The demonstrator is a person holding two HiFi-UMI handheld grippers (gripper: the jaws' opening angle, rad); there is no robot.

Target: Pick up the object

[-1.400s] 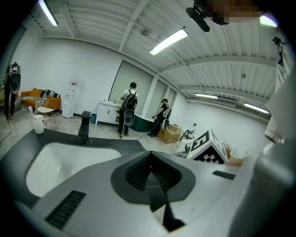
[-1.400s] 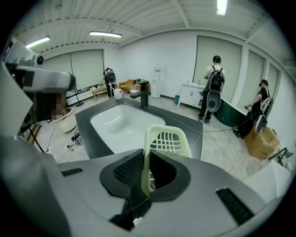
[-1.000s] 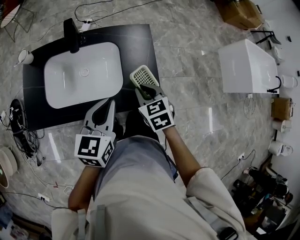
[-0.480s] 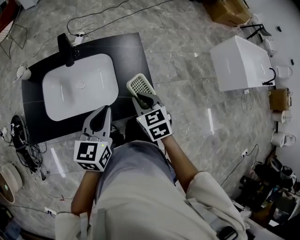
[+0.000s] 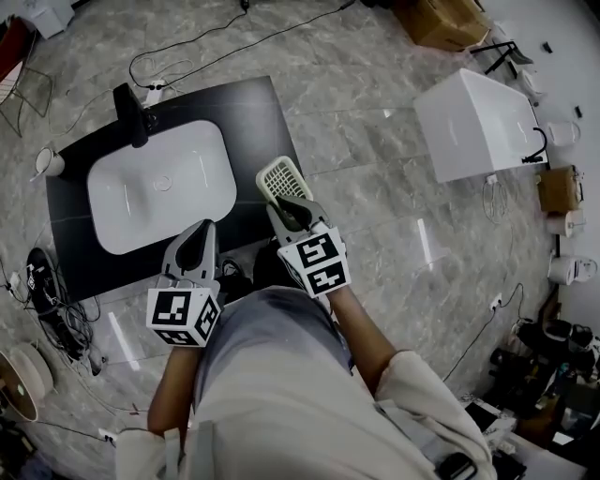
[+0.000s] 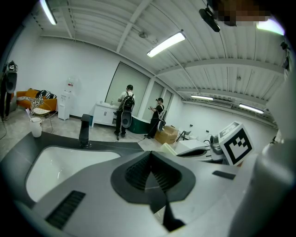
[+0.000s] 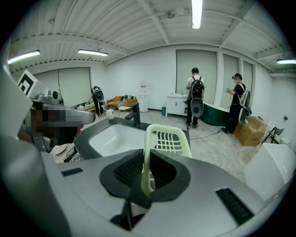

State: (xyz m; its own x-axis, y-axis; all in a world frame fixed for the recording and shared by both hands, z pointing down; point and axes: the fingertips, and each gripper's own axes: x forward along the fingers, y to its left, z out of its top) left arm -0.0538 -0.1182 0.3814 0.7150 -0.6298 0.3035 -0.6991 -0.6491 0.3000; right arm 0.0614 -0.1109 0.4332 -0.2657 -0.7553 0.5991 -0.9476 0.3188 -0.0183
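A pale yellow slotted basket hangs over the near right corner of the black counter. My right gripper is shut on its near rim; in the right gripper view the basket stands upright between the dark pads of the right gripper. The left gripper hovers at the counter's front edge, to the left of the right one. In the left gripper view the left gripper is shut with nothing between its pads.
A white basin is set in the counter, with a black faucet behind it and a white cup at the left end. On the marble floor are cables, a white fixture and a cardboard box. Two people stand far back.
My right gripper has risen a little with the basket still in it. The left gripper has hardly moved. The head view has shifted slightly.
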